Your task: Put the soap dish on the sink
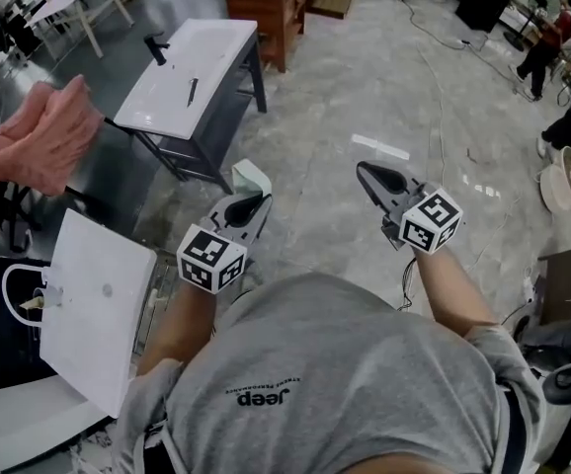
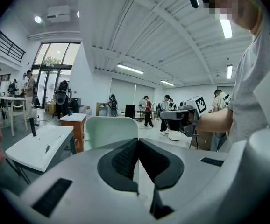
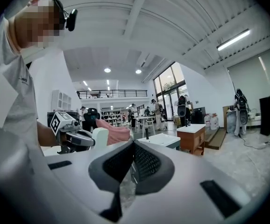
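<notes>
Task under way, at the carry stage. The left gripper (image 1: 258, 203) was clenched on the soap dish (image 1: 253, 176), a pale green piece standing up from the jaw tips. In the left gripper view the pads were pressed together on what looked like one thin wall of it, though the pinch line itself was hard to read. The right gripper (image 1: 367, 173), at 3 o'clock of the left one in the head view, was clenched with nothing between its pads. Both were held out in front of the person, over the floor (image 1: 365, 87). The sink (image 1: 216, 42), a white basin on a dark frame with a black faucet (image 1: 155, 47) near its far end, stood at about 11 o'clock from the dish and well apart from it. Judged done: dish picked up and in hand. Judged left: close the gap to the sink, bring the dish over its flat white top, set it down level, release. A small dark item (image 1: 192, 91) lay on that top, so the dish would have to go beside it.
</notes>
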A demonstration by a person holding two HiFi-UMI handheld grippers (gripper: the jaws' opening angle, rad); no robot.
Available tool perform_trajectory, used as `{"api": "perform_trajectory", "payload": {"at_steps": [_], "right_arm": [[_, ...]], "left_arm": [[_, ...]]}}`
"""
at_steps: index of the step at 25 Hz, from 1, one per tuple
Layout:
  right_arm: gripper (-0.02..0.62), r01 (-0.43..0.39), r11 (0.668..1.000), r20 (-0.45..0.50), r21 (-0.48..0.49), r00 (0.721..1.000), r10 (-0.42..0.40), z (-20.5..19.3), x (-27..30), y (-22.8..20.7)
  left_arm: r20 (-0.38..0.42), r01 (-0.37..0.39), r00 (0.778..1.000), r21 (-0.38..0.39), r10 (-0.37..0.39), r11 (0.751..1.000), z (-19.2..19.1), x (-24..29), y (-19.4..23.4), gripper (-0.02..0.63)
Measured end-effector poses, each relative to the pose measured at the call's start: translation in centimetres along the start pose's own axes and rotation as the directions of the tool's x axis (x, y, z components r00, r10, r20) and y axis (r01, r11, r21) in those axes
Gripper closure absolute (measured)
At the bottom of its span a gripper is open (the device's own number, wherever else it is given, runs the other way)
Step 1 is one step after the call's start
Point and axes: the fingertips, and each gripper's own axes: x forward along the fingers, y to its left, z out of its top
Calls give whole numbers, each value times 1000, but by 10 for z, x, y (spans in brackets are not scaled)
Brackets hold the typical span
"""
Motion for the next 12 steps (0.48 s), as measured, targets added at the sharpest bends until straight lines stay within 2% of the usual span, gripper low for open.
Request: {"api": "perform_trajectory", "payload": {"at_steps": [6, 12], "right_arm": [[537, 34, 999, -26, 7, 999, -34, 10, 43, -11], [537, -61, 996, -41, -65, 997, 58, 44, 134, 2]], "left_arm": [[-11, -1, 1000, 6, 1, 1000, 0, -2, 52, 591], [-24, -105, 994, 3, 105, 994, 1, -33, 127, 591]]}}
